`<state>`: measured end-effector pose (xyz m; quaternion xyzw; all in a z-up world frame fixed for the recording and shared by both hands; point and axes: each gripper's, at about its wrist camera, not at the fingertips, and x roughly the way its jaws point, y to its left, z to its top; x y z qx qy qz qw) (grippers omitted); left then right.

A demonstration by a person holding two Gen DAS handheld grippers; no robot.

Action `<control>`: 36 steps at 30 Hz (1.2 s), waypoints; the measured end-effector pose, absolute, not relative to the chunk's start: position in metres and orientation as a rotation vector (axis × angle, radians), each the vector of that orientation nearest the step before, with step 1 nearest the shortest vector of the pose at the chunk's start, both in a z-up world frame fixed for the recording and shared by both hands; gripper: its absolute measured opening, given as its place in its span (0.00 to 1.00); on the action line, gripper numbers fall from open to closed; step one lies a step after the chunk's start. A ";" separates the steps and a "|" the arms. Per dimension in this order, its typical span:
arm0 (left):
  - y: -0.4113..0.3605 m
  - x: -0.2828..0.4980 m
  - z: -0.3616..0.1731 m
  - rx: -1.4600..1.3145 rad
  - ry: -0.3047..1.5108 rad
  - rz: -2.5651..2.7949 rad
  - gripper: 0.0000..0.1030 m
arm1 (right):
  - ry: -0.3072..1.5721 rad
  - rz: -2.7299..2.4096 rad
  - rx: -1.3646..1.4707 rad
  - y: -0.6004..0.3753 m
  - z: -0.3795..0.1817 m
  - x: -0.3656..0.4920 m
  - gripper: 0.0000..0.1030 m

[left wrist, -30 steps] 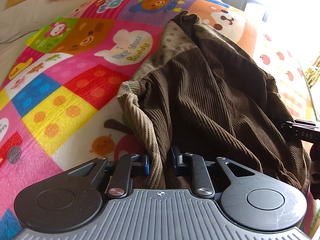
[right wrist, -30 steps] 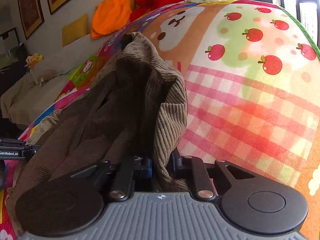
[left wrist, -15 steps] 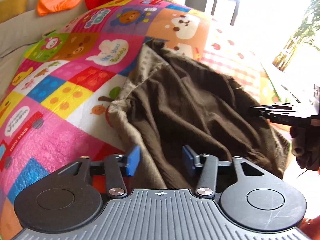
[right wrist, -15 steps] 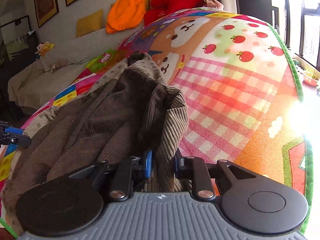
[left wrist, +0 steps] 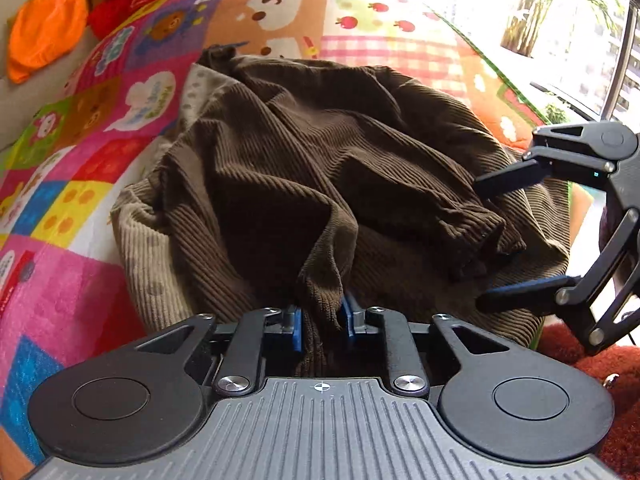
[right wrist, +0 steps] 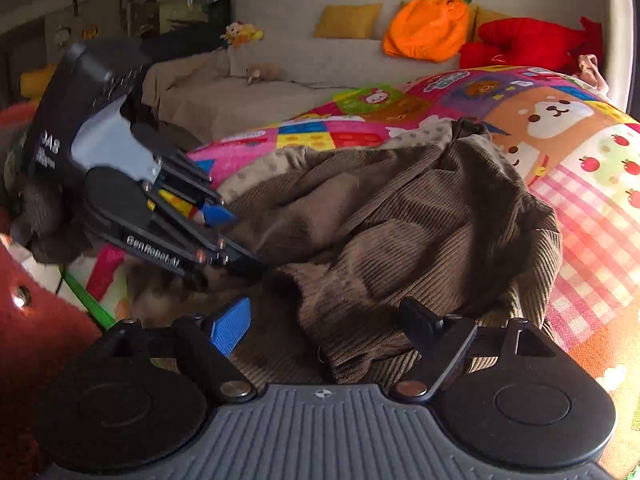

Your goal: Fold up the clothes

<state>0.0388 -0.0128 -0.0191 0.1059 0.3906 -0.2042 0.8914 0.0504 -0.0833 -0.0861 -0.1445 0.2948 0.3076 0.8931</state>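
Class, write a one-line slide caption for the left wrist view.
Left gripper closing on a fold of the brown corduroy garment on a colourful play mat; right gripper opening beside it.

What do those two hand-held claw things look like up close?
Both are matte black, with a ribbed grey body, two round black discs and silver pivot bolts. The left gripper and the right gripper have blue finger pads. White lettering marks the left one's side.

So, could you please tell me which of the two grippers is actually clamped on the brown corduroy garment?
The left gripper: its blue pads pinch a fold of the brown corduroy garment. The right gripper is opening, its fingers spread clear of the cloth.
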 end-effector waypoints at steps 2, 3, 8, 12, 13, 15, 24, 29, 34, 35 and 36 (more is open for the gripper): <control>0.003 0.048 -0.005 0.216 0.762 -0.382 0.12 | 0.593 0.601 -0.388 -0.075 -0.094 0.053 0.52; 0.013 0.053 0.006 0.223 0.724 -0.344 0.11 | 0.589 0.596 -0.390 -0.077 -0.094 0.058 0.37; 0.079 0.110 0.046 0.211 0.596 -0.077 0.08 | 0.492 0.499 -0.251 -0.120 -0.038 0.111 0.14; 0.145 0.165 0.054 0.179 0.557 0.152 0.08 | 0.350 0.231 -0.111 -0.193 0.029 0.178 0.14; 0.162 0.178 0.055 0.161 0.556 0.201 0.08 | 0.320 0.153 -0.079 -0.214 0.042 0.194 0.14; 0.190 0.199 0.053 0.138 0.558 0.280 0.08 | 0.293 0.024 -0.060 -0.246 0.057 0.219 0.13; 0.221 0.250 0.016 0.084 0.621 0.349 0.08 | 0.451 -0.254 -0.203 -0.294 0.007 0.295 0.13; 0.241 0.255 0.002 0.036 0.676 0.400 0.18 | 0.515 -0.306 -0.250 -0.298 -0.013 0.316 0.13; 0.247 0.225 0.005 -0.049 0.691 0.350 0.60 | 0.581 -0.279 -0.313 -0.293 -0.023 0.315 0.34; 0.244 0.215 0.008 -0.061 0.684 0.338 0.66 | 0.574 -0.283 -0.312 -0.296 -0.023 0.310 0.39; 0.241 0.204 0.011 -0.073 0.677 0.323 0.68 | 0.557 -0.295 -0.296 -0.300 -0.021 0.302 0.50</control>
